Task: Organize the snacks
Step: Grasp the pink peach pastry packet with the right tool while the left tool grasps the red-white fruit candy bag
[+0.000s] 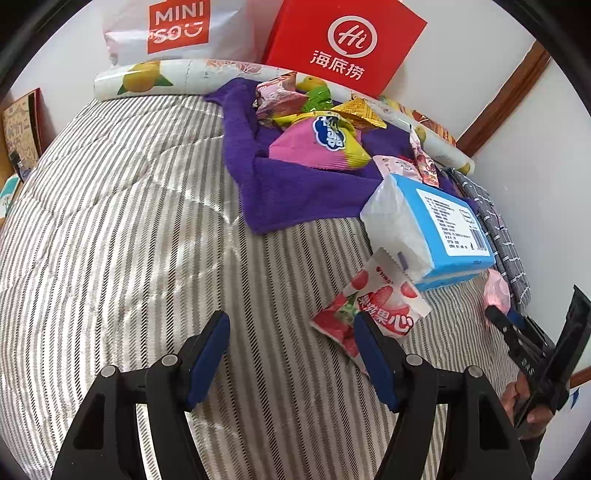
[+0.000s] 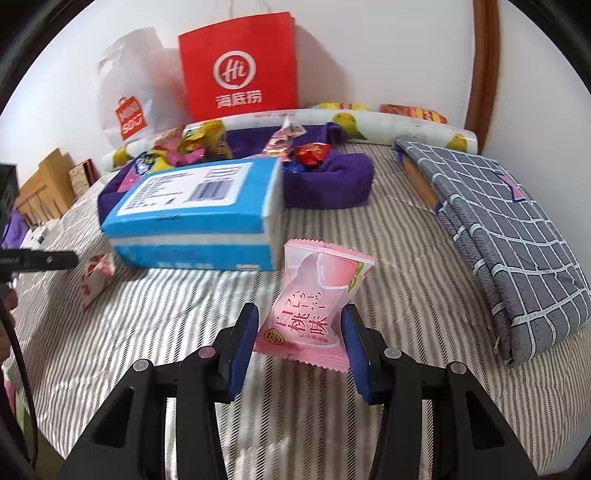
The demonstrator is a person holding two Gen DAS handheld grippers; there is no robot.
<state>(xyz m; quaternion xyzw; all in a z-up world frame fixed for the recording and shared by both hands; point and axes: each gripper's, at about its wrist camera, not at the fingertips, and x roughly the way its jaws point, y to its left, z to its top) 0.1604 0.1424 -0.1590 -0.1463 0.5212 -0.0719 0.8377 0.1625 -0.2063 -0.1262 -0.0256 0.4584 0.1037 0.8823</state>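
My left gripper (image 1: 291,325) is open and empty over the striped cloth, with a strawberry snack packet (image 1: 373,310) lying just past its right finger. My right gripper (image 2: 301,314) has a pink peach snack packet (image 2: 317,299) between its fingers, held up off the cloth; the fingers sit close against its sides. That packet shows as a pink patch in the left wrist view (image 1: 496,290). A pile of snacks (image 1: 314,118) lies on a purple towel (image 1: 288,192) at the back. The strawberry packet also shows in the right wrist view (image 2: 96,275).
A blue tissue pack (image 1: 439,229) lies between the towel and the strawberry packet. A red paper bag (image 1: 343,44) and a white Miniso bag (image 1: 173,29) stand against the back wall. A folded grey checked cloth (image 2: 506,229) lies at the right.
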